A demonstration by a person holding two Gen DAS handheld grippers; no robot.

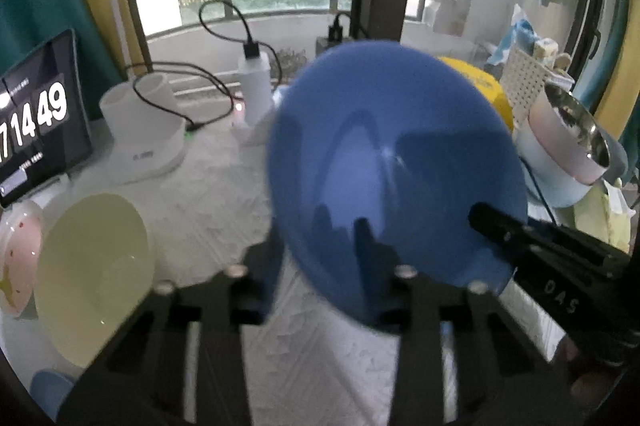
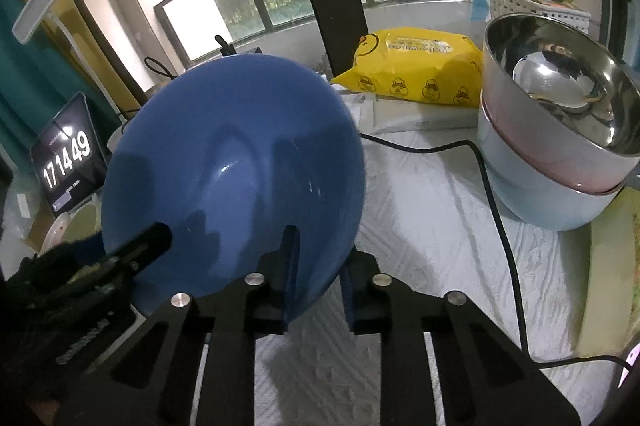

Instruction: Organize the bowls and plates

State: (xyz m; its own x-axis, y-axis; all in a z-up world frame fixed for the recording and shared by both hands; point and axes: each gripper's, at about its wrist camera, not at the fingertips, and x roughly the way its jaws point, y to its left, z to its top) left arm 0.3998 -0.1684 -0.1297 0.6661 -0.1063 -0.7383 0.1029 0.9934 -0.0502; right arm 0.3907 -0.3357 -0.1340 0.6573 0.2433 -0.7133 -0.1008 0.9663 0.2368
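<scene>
Bowl [image 2: 232, 154]: round, glossy blue plastic, deeply curved.

blue bowl [image 2: 240, 146] glossy smooth plastic. steel bowl [image 2: 568, 82] mirror-bright inside, nested in matt pastel bowls [image 2: 532, 194]. tablecloth [image 2: 420, 226] white, textured cloth. yellow pack [image 2: 416, 70] crinkly plastic film. cream bowl [image 1: 92, 274] glossy.
</scene>
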